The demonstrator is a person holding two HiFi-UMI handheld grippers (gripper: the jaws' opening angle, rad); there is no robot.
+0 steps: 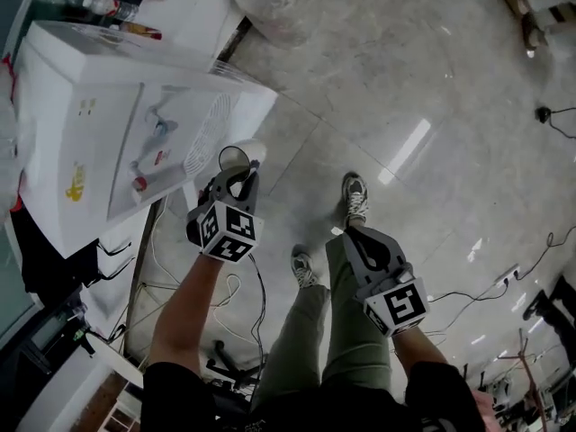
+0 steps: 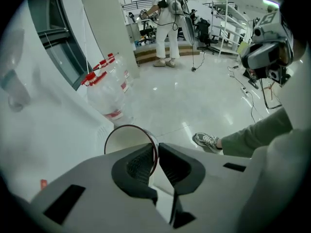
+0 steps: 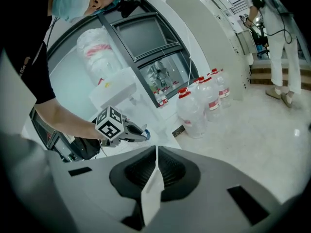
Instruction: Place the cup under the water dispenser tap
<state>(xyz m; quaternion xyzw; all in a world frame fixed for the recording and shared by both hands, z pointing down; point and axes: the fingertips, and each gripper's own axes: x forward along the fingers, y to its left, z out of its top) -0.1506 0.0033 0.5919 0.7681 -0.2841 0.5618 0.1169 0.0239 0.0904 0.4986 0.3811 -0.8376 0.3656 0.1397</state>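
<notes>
Cup held beside the water dispenser — left tool clamped on its rim
Right tool jaws together, empty — water bottles stand near the dispenser, cables on the floor.

The left gripper is held pointing steeply down, its jaws pinched on the rim of the cup; the right gripper is held alongside, jaws pressed together with nothing between
</notes>
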